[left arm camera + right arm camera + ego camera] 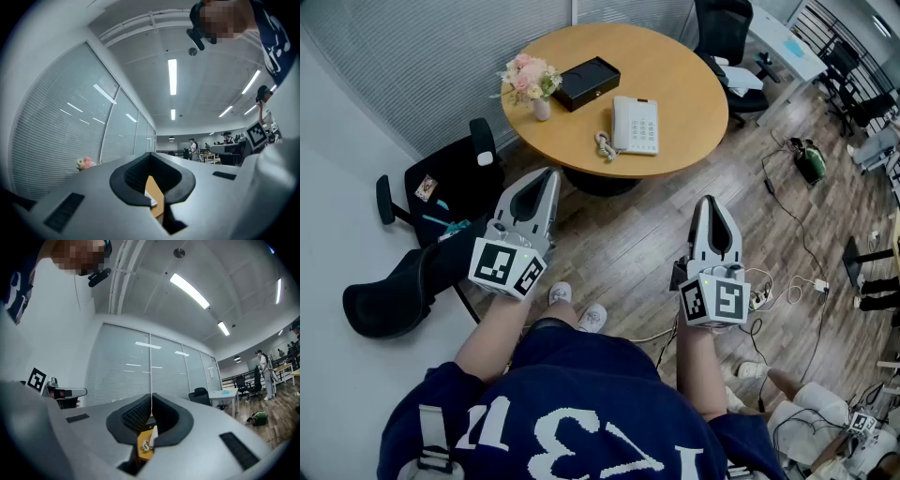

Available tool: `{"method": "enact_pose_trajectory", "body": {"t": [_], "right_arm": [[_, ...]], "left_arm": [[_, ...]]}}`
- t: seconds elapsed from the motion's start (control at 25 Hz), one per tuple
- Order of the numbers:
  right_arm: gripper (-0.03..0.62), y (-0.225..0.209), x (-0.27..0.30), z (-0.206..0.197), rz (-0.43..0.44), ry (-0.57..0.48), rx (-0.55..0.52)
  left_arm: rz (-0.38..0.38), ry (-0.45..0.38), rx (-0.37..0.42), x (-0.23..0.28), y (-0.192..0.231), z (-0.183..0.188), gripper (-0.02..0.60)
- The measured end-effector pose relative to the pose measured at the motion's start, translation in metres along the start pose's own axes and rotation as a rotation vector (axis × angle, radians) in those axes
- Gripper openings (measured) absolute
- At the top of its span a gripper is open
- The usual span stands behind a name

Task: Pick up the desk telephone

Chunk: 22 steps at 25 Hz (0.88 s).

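A white desk telephone point(635, 125) with a coiled cord point(605, 146) lies on the round wooden table point(694, 94), near its front edge. My left gripper point(546, 180) is held over the floor, short of the table's left front, jaws shut and empty. My right gripper point(711, 208) hangs over the wood floor further right, also shut with nothing in it. Both point toward the table. In the right gripper view a sliver of the table and the coiled cord point(144, 445) shows through the notch behind the shut jaws; the left gripper view shows a strip of table point(154, 197).
A black box point(587, 82) and a small vase of pink flowers point(530, 82) stand on the table behind the phone. A black office chair point(441, 187) sits left of me, another point(727, 37) beyond the table. Cables and a power strip point(769, 295) lie on the floor at right.
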State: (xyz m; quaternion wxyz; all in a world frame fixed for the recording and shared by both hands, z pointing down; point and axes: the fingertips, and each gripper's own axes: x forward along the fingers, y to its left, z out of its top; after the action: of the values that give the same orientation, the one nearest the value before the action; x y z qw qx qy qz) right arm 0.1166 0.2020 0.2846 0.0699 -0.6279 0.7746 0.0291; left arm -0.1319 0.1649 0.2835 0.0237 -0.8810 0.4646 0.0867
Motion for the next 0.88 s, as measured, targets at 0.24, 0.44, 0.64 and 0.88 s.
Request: {"method": "enact_pose_trajectory", "body": {"t": [0.24, 0.44, 0.64, 0.88], "right_arm": [[0.029, 0.003, -0.002, 0.000, 0.025, 0.007, -0.007], [0.029, 0.011, 0.005, 0.007, 0.061, -0.038, 0.000], [0.029, 0.005, 0.024, 0.009, 0.054, -0.042, -0.009], [0.029, -0.001, 0.066, 0.016, 0.034, -0.053, -0.045]], "left_arm": [[0.009, -0.009, -0.035, 0.000, -0.003, 0.004, 0.014], [0.013, 0.005, -0.034, 0.006, 0.004, -0.002, 0.014], [-0.001, -0.001, -0.039, 0.026, 0.009, -0.006, 0.014], [-0.044, -0.009, -0.036, 0.069, 0.028, -0.010, 0.014]]}}
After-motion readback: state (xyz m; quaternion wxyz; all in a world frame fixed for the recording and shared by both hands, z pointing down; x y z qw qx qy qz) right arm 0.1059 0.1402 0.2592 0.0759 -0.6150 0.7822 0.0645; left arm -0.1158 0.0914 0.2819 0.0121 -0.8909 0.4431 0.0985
